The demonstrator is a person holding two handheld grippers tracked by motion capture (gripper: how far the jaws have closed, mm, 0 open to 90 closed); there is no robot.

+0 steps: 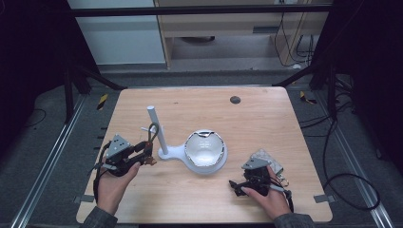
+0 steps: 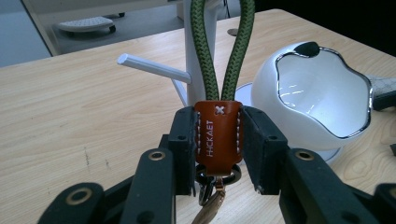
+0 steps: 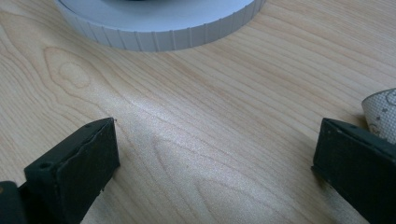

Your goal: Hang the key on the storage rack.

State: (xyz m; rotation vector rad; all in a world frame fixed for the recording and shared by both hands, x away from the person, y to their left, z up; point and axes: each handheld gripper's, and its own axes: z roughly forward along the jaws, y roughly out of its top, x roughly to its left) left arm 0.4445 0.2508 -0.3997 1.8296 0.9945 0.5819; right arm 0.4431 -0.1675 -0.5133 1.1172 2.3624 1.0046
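Note:
A keychain with a green cord loop (image 2: 205, 51) and an orange leather tab (image 2: 218, 140) stands upright in my left gripper (image 2: 218, 122), which is shut on the tab. Metal rings hang below the tab. In the high view the left gripper (image 1: 146, 156) sits at the table's left, with the loop (image 1: 152, 132) rising beside the white stand's post (image 1: 157, 126). A short peg (image 2: 154, 67) sticks out of the post just behind the loop. My right gripper (image 1: 236, 186) rests low at the front right, its jaws wide open (image 3: 215, 158) over bare wood.
A white bowl (image 1: 204, 148) with a chrome rim sits on the stand's round base, right of the post; its ribbed base edge (image 3: 159, 28) lies ahead of the right gripper. A patterned pouch (image 1: 266, 156) lies beside the right hand. A dark disc (image 1: 235, 99) marks the far tabletop.

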